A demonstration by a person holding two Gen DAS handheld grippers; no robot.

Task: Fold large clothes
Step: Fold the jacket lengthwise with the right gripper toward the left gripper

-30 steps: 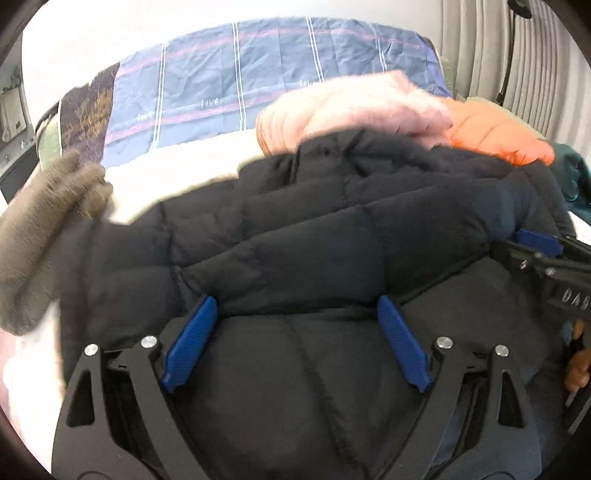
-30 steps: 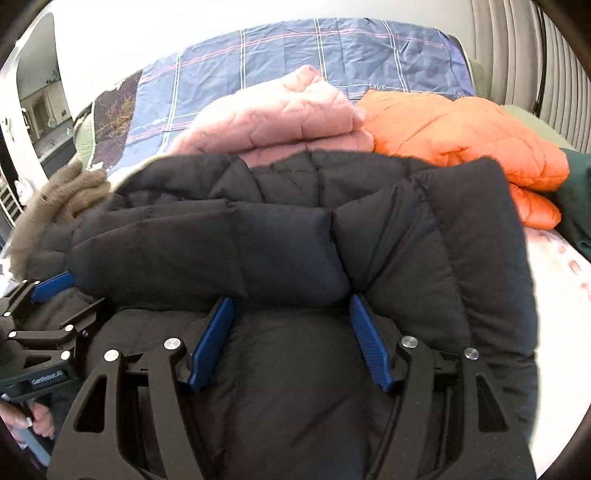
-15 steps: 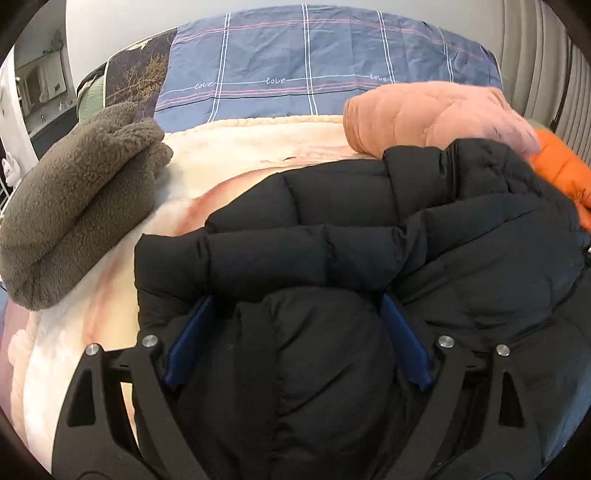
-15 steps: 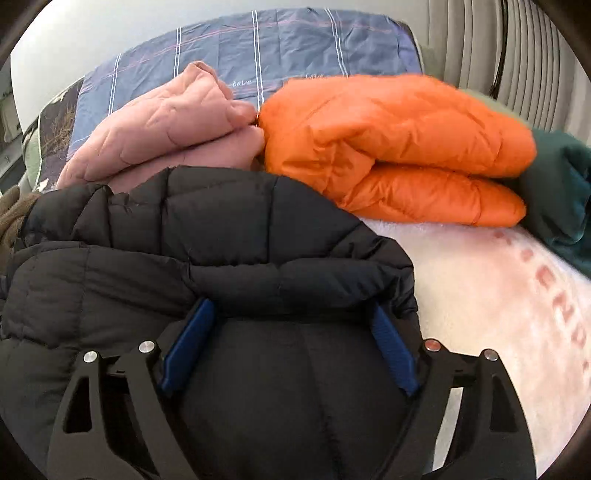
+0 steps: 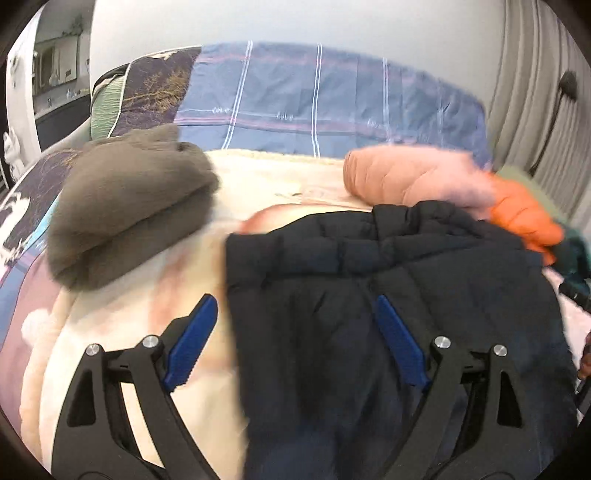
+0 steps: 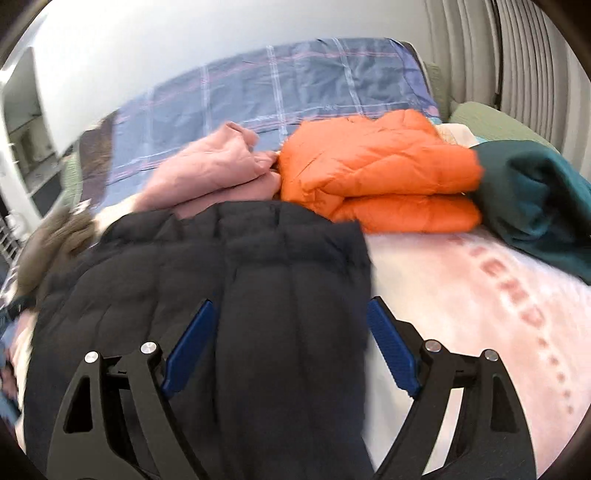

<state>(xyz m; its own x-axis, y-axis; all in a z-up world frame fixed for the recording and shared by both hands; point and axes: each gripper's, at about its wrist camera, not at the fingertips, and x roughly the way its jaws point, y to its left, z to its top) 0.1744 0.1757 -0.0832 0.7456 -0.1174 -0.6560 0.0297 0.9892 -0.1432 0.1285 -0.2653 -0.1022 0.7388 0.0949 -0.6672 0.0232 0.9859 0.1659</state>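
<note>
Black puffer jacket (image 5: 388,295) lies folded on the bed (image 6: 480,295), in front of the pink and orange stacks. Left gripper (image 5: 291,343) and right gripper (image 6: 288,347) fingers released, spread wide. We next square its edges, press flat.

1. This is a bedroom in a home
2. A bed with a cream fleece blanket (image 5: 258,184) fills both views
3. A blue checked duvet (image 5: 314,99) lies at the far end, against a plain white wall (image 5: 295,22)
4. Folded jackets, a pink one (image 6: 210,166) and an orange one (image 6: 376,162), rest on the bed
5. Pale pleated curtains (image 6: 517,55) hang at the right
</note>
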